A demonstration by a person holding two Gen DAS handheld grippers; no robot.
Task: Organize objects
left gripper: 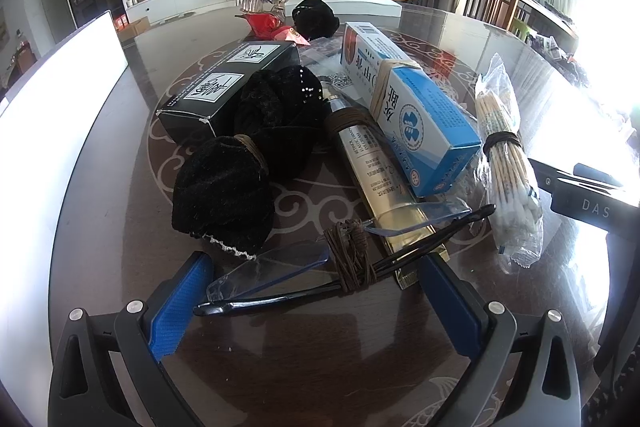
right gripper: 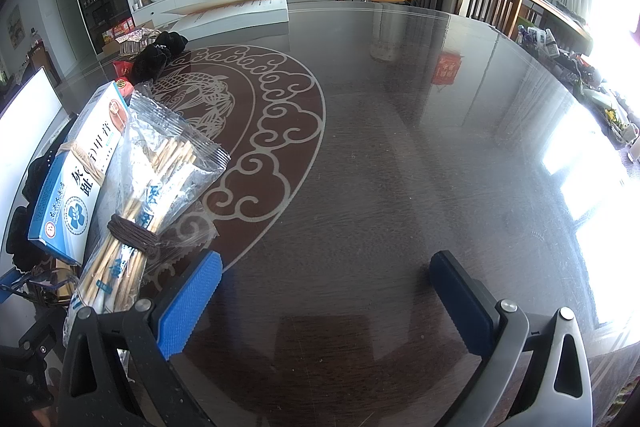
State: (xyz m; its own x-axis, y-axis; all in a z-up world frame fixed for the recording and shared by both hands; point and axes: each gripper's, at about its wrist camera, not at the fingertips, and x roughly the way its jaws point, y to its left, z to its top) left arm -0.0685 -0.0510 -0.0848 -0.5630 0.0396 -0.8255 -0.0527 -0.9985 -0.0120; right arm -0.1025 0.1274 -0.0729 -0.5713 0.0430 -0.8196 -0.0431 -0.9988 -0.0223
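Note:
Folded glasses [left gripper: 280, 273] tied with brown cord lie between the spread blue pads of my left gripper [left gripper: 316, 267], which is open. Behind them sit a black knit bundle [left gripper: 222, 193], a second black bundle [left gripper: 280, 107], a black box [left gripper: 228, 85], a gold tube [left gripper: 376, 183], a blue-and-white box [left gripper: 404, 107] with a rubber band, and a bag of cotton swabs [left gripper: 506, 163]. In the right wrist view my right gripper [right gripper: 326, 283] hangs open over bare tabletop, with the swab bag [right gripper: 148, 195] and the blue-and-white box [right gripper: 80, 179] to its left.
The dark round table [right gripper: 400, 147] has a glass top with a cloud pattern. A white panel [left gripper: 60, 99] stands at the left edge. A black cloth [left gripper: 314, 17], red packets [left gripper: 266, 23] and a white board [right gripper: 236, 13] lie at the far side. Chairs [right gripper: 490, 1] stand beyond.

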